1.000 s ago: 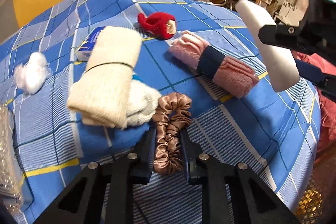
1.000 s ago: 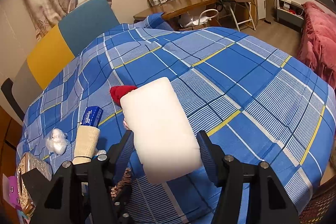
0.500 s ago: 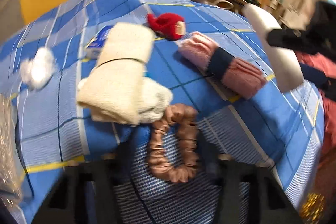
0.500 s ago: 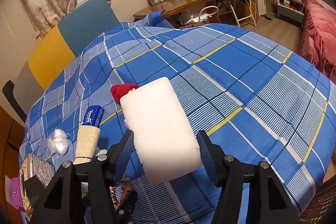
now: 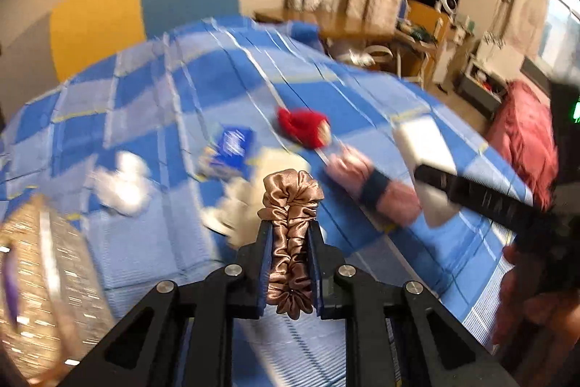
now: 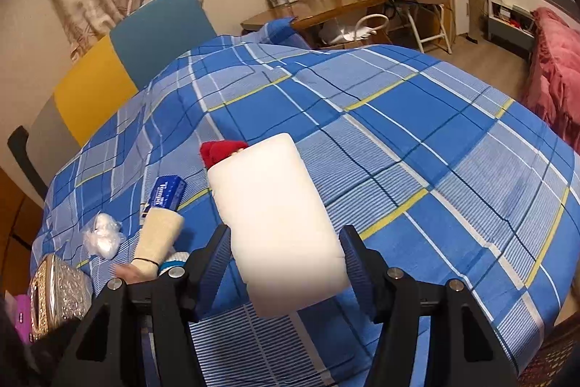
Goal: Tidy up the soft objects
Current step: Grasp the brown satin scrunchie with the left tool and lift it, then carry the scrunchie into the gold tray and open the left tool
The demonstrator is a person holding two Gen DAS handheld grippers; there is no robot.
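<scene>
Clamping a bronze satin scrunchie (image 5: 289, 243), left hand-held gripper (image 5: 289, 263) holds it above the blue plaid bedspread (image 6: 417, 133). Right hand-held gripper (image 6: 286, 263) grips a white foam block (image 6: 275, 223), right of the red plush (image 6: 221, 151).

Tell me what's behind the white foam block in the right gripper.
Behind the white foam block, a red plush item pokes out at its top left corner on the blue plaid bedspread. The rest of it is covered.
</scene>
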